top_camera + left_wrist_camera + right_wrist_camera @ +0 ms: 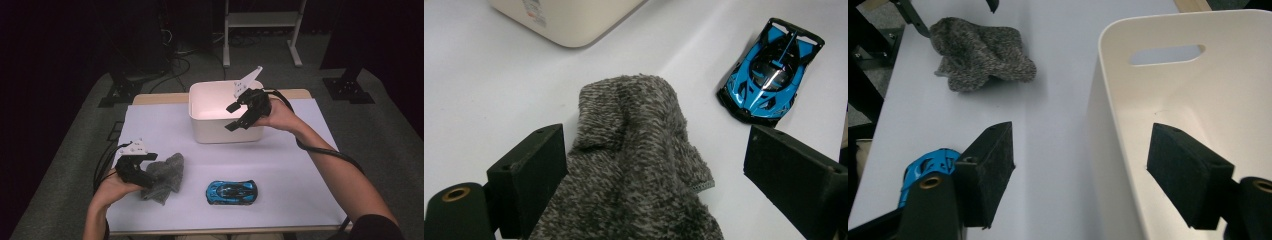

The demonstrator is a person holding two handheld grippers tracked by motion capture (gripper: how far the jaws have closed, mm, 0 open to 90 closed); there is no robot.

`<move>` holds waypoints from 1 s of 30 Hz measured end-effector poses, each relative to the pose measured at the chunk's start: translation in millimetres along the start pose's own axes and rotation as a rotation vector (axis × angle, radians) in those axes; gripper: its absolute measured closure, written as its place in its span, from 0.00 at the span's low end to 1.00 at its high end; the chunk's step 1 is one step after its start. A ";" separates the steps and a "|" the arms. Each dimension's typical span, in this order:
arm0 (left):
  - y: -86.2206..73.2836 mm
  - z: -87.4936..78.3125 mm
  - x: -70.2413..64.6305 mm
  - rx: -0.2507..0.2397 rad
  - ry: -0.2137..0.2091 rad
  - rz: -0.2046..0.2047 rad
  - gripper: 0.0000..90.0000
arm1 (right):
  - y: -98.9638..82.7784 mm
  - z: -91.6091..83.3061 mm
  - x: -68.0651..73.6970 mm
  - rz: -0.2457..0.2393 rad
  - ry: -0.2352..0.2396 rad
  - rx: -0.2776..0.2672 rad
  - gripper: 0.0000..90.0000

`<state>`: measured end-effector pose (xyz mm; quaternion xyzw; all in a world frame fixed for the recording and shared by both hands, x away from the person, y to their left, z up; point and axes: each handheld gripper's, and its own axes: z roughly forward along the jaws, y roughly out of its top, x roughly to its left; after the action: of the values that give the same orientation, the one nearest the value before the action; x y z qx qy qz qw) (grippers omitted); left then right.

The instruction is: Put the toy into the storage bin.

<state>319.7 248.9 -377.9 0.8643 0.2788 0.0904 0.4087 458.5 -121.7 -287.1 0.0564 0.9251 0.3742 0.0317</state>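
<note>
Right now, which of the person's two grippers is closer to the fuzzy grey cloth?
The left. The left gripper sits at the grey cloth, open jaws on either side of it. The right gripper is far off, held open over the rim of the white bin.

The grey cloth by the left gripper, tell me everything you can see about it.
The grey cloth is a fuzzy, mottled grey knit, crumpled into a soft heap with one stitched edge showing. It lies on the white table cover, left of the blue toy car and apart from it. The left gripper stands over its near end, jaws open on either side of it; whether the pads touch the fabric is unclear.
</note>
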 end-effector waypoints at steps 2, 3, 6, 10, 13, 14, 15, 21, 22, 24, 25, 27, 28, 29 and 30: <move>-0.1 -1.6 1.1 -0.005 0.000 0.001 0.10 | 0.9 2.9 -5.0 0.001 0.001 0.003 0.30; -0.3 -2.1 1.3 -0.012 -0.001 -0.004 0.10 | 1.2 4.6 -7.4 0.003 -0.002 0.006 0.30; -0.7 -2.7 2.4 -0.018 -0.003 -0.004 0.10 | 0.6 10.3 -14.0 0.011 0.001 0.022 0.33; -1.8 -2.6 2.6 -0.017 -0.003 -0.007 0.10 | -1.9 18.1 -20.6 0.013 0.000 0.052 0.37; -2.7 -2.8 2.7 -0.017 -0.003 -0.007 0.10 | -3.6 22.4 -24.0 0.012 -0.005 0.068 0.45; -3.0 -3.0 2.7 -0.015 -0.005 -0.006 0.10 | -3.8 23.8 -25.1 0.015 -0.004 0.076 0.48; -3.1 -3.2 2.6 -0.015 -0.007 -0.008 0.10 | -4.1 25.5 -26.0 0.009 -0.008 0.084 0.50; -3.7 -8.1 2.9 -0.032 -0.005 -0.009 0.10 | -6.7 33.9 -26.4 -0.008 -0.004 0.145 0.70; -3.7 -7.9 3.0 -0.029 -0.004 -0.006 0.10 | -6.8 34.7 -26.3 -0.015 -0.008 0.152 0.74; -4.1 -6.5 2.5 -0.027 -0.007 -0.009 0.10 | -6.9 35.8 -25.1 -0.024 -0.007 0.159 0.79; -4.3 -6.2 2.5 -0.024 -0.008 -0.008 0.10 | -6.8 37.3 -24.8 -0.036 -0.015 0.173 0.82; -4.4 -6.2 2.1 -0.024 -0.009 -0.008 0.10 | -7.4 38.1 -23.7 -0.043 -0.020 0.179 0.86; -4.3 -6.4 2.0 -0.024 -0.009 -0.006 0.10 | -7.7 37.5 -23.0 -0.036 -0.027 0.179 0.89; -4.2 -6.7 1.8 -0.026 -0.010 -0.006 0.10 | -7.9 37.2 -22.9 -0.037 -0.030 0.178 0.91; -4.1 -7.1 1.6 -0.027 -0.010 -0.007 0.10 | -8.2 37.2 -23.1 -0.043 -0.040 0.176 0.92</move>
<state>316.6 256.6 -376.6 0.8582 0.2784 0.0885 0.4220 484.5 -104.8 -319.1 0.0464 0.9545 0.2897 0.0535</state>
